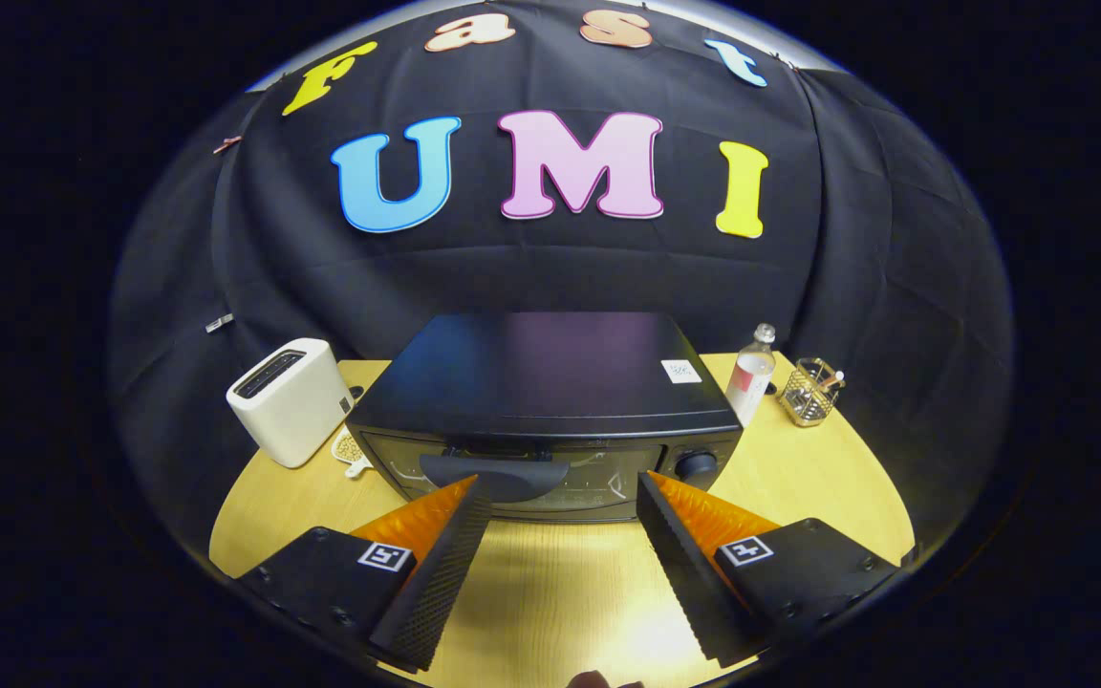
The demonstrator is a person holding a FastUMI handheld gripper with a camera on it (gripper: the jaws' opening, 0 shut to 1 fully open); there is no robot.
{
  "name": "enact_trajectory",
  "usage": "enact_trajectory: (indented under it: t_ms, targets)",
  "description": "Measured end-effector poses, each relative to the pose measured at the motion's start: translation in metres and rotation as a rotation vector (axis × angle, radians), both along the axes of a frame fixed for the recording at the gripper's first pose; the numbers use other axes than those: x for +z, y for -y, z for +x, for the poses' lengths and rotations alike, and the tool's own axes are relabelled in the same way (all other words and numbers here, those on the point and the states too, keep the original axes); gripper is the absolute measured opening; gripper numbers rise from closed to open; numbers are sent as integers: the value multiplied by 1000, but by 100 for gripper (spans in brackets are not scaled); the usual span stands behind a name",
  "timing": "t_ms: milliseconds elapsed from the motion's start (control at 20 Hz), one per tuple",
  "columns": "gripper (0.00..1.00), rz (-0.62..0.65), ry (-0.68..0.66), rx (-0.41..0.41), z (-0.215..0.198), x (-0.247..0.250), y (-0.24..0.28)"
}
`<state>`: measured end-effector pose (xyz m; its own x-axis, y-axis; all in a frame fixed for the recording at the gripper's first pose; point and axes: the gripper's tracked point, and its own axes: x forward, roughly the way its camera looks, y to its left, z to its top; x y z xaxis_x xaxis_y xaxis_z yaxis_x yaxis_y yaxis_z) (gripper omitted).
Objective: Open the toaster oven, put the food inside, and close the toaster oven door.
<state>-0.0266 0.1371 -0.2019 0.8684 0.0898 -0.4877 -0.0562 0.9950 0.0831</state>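
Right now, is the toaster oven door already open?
No: the toaster oven door stands shut and upright, its handle just ahead of the open gripper.

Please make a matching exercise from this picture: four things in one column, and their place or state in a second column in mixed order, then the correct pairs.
Things:
1. toaster oven
2. white toaster
3. bottle
4. gripper

Places or states:
A. fingers open, tips close to the door handle
B. between the oven and the wire basket
C. door closed, just ahead of the fingers
D. on the table, on the oven's side away from the knob

Pairs: 1-C, 2-D, 3-B, 4-A
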Motion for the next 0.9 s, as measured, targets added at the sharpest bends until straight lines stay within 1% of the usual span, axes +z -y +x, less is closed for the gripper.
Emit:
enact_trajectory:
  t_ms: [250,450,700,900]
  targets:
    - [100,31,72,-8,-9,40,18]
    - [100,57,154,-24,-10,83,42]
    - [100,55,260,-30,-13,139,85]
    - [100,65,306,-40,-18,166,125]
